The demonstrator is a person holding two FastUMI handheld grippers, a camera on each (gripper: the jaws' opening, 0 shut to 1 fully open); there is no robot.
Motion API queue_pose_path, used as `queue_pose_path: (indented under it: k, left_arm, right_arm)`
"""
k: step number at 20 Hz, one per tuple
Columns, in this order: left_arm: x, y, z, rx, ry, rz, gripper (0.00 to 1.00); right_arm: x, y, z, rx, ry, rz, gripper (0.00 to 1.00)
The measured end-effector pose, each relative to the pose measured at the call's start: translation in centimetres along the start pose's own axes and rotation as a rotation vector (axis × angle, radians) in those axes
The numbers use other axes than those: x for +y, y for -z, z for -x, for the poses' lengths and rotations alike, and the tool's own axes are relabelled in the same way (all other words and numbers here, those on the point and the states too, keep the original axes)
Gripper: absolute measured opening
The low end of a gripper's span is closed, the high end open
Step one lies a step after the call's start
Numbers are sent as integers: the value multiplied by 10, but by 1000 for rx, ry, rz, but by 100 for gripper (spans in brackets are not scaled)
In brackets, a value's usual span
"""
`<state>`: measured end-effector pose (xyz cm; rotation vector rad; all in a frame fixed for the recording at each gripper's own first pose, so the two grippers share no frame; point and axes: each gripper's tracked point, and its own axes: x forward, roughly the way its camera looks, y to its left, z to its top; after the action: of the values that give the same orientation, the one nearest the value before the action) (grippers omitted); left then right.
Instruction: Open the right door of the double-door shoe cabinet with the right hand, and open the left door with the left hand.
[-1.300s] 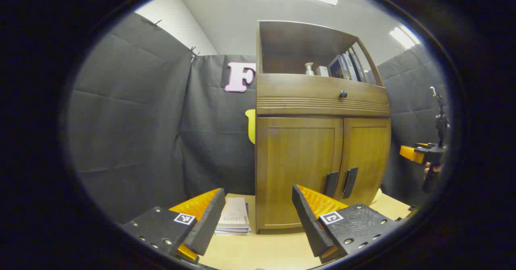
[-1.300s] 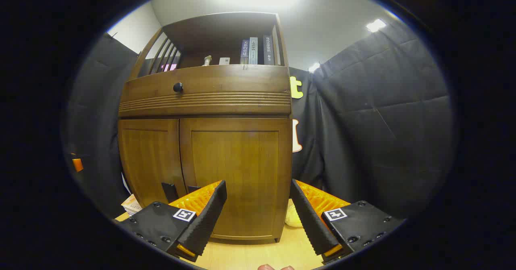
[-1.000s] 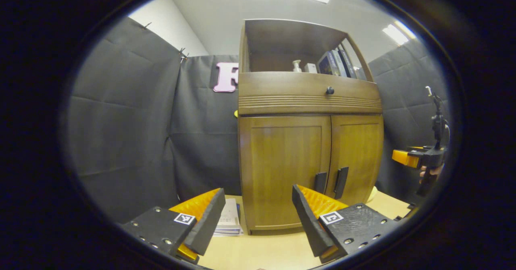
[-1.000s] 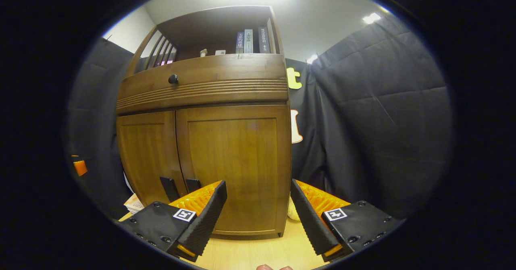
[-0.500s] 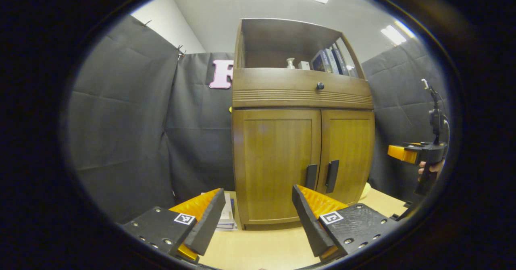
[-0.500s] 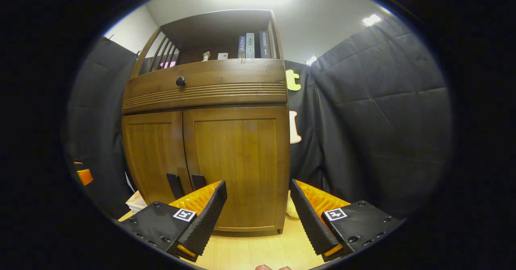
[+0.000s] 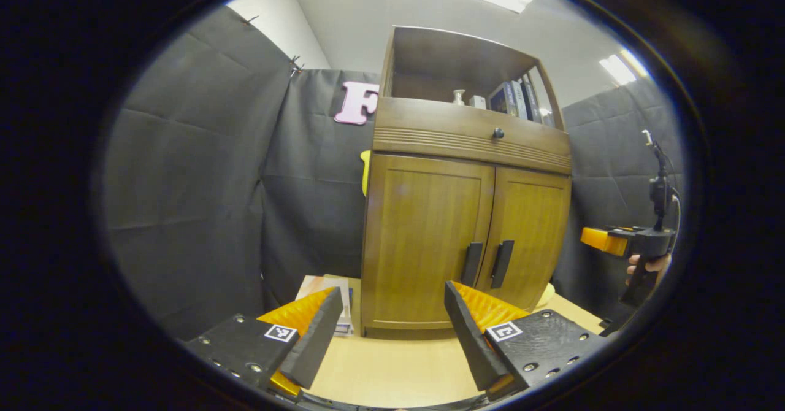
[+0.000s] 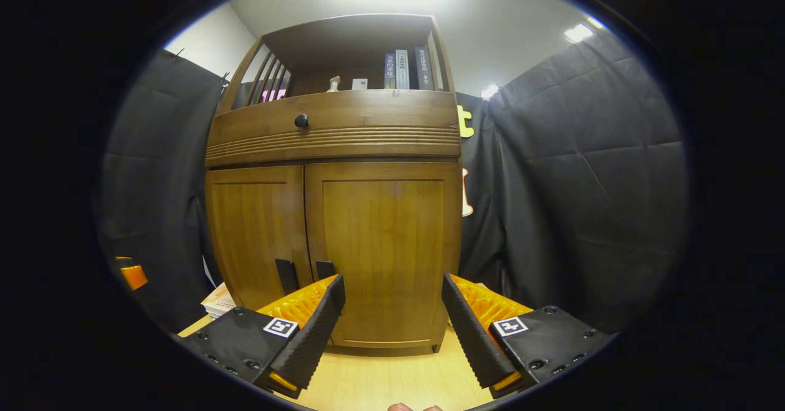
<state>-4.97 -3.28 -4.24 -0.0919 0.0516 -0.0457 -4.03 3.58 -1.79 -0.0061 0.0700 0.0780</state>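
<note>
Brown wooden double-door shoe cabinet (image 8: 334,239) w/ doors closed, ahead of left gripper (image 7: 392,337) & right gripper (image 8: 392,331), both spread wide, empty.

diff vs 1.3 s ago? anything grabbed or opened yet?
Only the aim shifted. In the left gripper view the shoe cabinet now looks tilted and its door handles sit higher. In the right gripper view the cabinet slid rightward. Nothing was grabbed or released. Both doors stay closed. The left gripper and right gripper keep their jaws open and empty, short of the handles.
</note>
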Motion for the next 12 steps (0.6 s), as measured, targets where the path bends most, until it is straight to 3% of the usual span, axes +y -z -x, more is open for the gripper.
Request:
queue_pose_path:
  k: [5, 10, 12]
  left_arm:
    - [13, 17, 22, 16, -72, -49, 96]
    - [11, 34, 37, 46, -104, -43, 96]
    - [13, 41, 44, 56, -124, -44, 96]
  right_arm:
    - [23, 0, -8, 11, -57, 15, 96]
    - [46, 3, -31, 17, -109, 15, 100]
    - [54, 4, -42, 19, -122, 10, 96]
